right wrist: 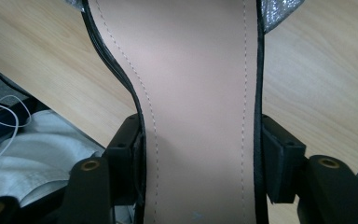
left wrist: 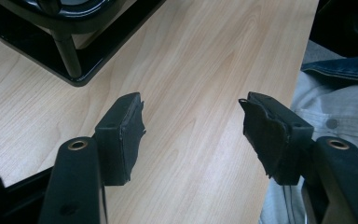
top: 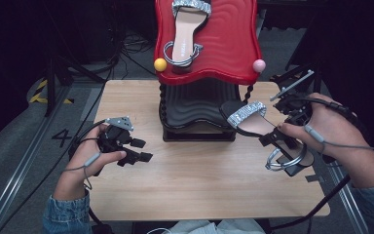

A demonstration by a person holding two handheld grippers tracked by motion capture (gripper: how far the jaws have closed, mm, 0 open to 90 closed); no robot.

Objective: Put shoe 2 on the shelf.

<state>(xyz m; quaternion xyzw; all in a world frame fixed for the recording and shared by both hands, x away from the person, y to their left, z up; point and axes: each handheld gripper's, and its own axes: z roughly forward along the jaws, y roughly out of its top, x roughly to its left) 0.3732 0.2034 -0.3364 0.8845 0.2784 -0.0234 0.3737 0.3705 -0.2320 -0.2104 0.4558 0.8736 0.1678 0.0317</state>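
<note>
High view: one sandal [top: 187, 31] already on red top shelf [top: 233, 53] of the rack, upper centre. Second sandal [top: 263, 131] at centre right, clamped in right gripper [top: 278, 141] across its midsole, off the surface [top: 195, 185], just right of black lower shelf [top: 195, 109]. Left gripper [top: 139, 150] at centre left, low over surface, jaws apart, empty.

Left gripper view: pads [left wrist: 121, 135] wide apart, bare wood between; rack base [left wrist: 74, 70] upper left.

Right gripper view: pink insole [right wrist: 200, 116] mid-frame, jaws shut on both edges.

Progress approx half: one sandal shelved, 2nd gripped & lifted; placing + release left.
</note>
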